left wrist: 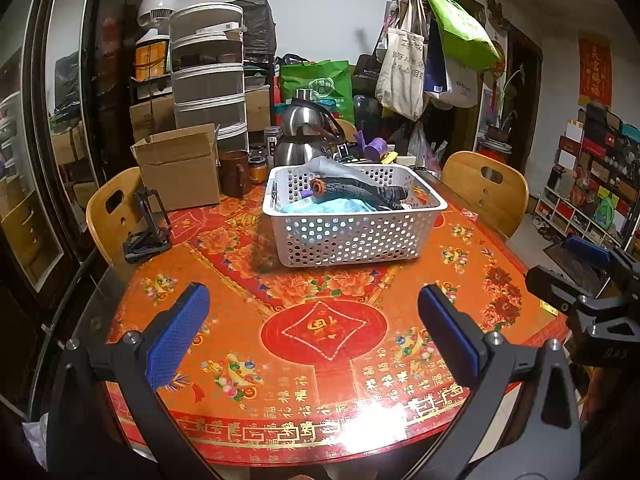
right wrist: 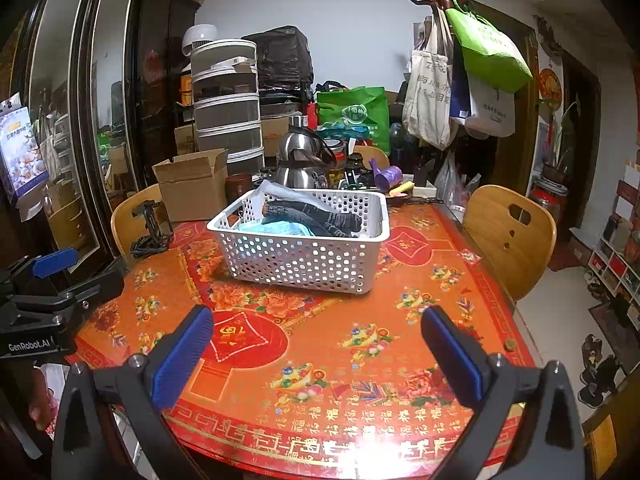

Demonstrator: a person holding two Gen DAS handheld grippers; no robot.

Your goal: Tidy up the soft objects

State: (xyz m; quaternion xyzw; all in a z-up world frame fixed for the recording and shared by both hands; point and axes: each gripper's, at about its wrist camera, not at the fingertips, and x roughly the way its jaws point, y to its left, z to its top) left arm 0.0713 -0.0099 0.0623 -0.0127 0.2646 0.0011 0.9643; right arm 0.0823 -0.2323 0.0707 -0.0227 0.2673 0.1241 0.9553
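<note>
**Grippers wide and empty, basket ahead**

Grippers first: the left gripper hangs over the near edge of the table with fingers spread wide, nothing between them. The right gripper does the same beside it, equally spread, equally empty. Straight ahead of both, past the bare floral cloth, sits the white perforated basket, dark knitted socks draped over a pale blue cloth inside. Beyond it, a steel kettle; ahead-left, a cardboard box.
</note>
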